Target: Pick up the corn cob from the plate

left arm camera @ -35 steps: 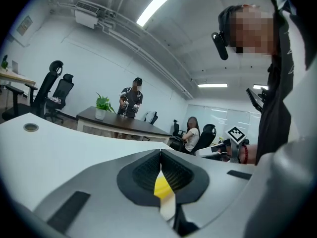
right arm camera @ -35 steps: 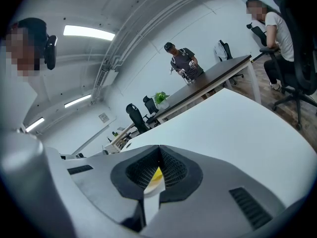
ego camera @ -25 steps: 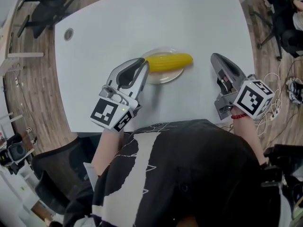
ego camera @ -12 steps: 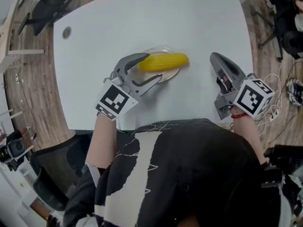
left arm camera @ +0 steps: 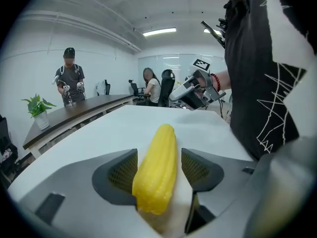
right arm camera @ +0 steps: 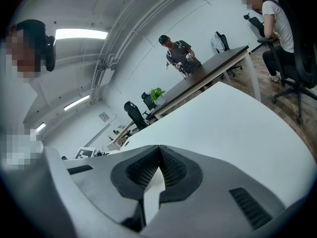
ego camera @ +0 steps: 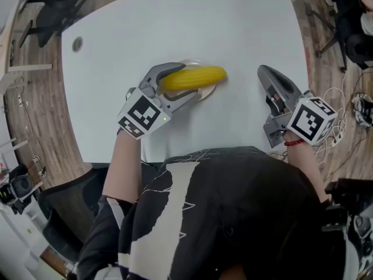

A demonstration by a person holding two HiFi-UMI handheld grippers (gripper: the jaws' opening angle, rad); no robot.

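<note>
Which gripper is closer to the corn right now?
Left. The left gripper has its open fingers on either side of the corn at the plate, not yet pressing it. The right gripper, shut, sits well off to the corn's right, apart from it.

Left gripper (ego camera: 186,81): jaws wide apart, astride cob (ego camera: 203,75), pads clear, angled down.
Right gripper (ego camera: 268,74): jaws together, empty.
</note>
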